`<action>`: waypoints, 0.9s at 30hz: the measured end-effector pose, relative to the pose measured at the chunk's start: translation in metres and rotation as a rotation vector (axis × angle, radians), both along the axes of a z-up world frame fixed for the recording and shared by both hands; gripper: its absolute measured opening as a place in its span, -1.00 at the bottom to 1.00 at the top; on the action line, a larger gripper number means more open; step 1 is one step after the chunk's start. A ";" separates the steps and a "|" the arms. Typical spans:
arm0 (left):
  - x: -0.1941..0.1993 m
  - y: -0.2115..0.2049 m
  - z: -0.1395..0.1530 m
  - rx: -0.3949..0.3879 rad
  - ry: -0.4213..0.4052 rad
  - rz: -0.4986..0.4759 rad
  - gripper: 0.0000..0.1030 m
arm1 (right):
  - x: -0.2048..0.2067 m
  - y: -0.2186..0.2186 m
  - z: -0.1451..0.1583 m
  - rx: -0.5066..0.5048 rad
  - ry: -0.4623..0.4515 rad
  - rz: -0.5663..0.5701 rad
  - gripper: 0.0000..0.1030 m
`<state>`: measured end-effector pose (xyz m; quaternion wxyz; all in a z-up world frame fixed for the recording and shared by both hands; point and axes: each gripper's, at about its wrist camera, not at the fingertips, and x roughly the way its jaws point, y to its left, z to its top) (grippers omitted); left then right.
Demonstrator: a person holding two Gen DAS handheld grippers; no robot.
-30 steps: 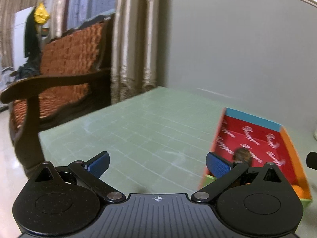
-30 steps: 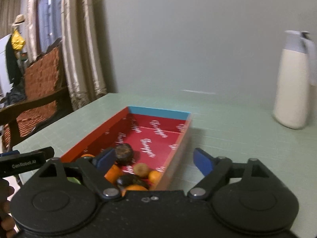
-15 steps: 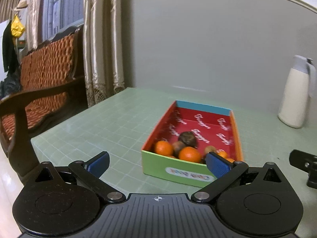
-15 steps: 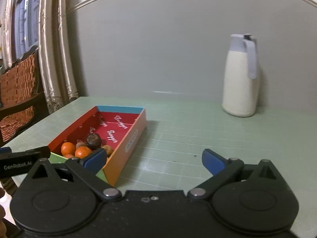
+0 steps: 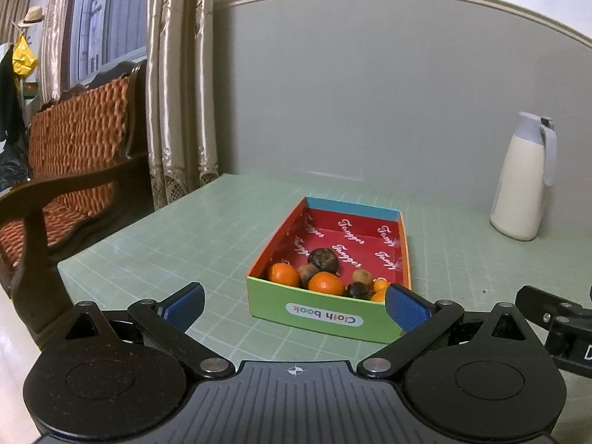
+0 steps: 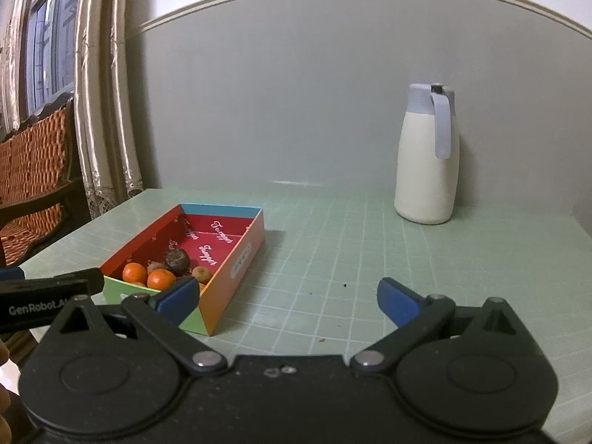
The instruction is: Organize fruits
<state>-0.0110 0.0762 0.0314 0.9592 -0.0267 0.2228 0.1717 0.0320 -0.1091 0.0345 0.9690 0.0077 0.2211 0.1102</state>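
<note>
A colourful cardboard box (image 5: 322, 316) (image 6: 240, 259) with a red inside lies on the green gridded table (image 5: 185, 236) (image 6: 370, 259). At its near end sit oranges (image 5: 325, 283) (image 6: 161, 279), dark brown fruits (image 5: 323, 260) (image 6: 177, 260) and smaller tan ones. My left gripper (image 5: 294, 305) stands open just in front of the box's green end, with nothing between its fingers. My right gripper (image 6: 285, 296) is open and empty too, to the right of the box and held back from it.
A white jug with a pale blue lid (image 5: 523, 181) (image 6: 427, 155) stands at the back right near the grey wall. A wooden armchair with orange cushions (image 5: 74, 155) stands left of the table, with curtains behind it. The table's left edge is close to the box.
Both views have swung right and pulled back: the box has come to the middle of the left view and slid left in the right view. The right jaws have widened.
</note>
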 end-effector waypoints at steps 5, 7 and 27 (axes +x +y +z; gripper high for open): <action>-0.002 0.000 0.000 0.000 0.001 0.001 1.00 | -0.003 0.002 0.001 -0.001 -0.002 0.004 0.99; -0.002 0.000 0.000 0.002 0.003 0.002 1.00 | -0.003 0.002 0.000 0.003 0.000 0.004 0.99; 0.001 -0.001 -0.009 -0.008 0.028 -0.014 1.00 | -0.003 0.002 -0.004 0.011 0.010 0.010 0.99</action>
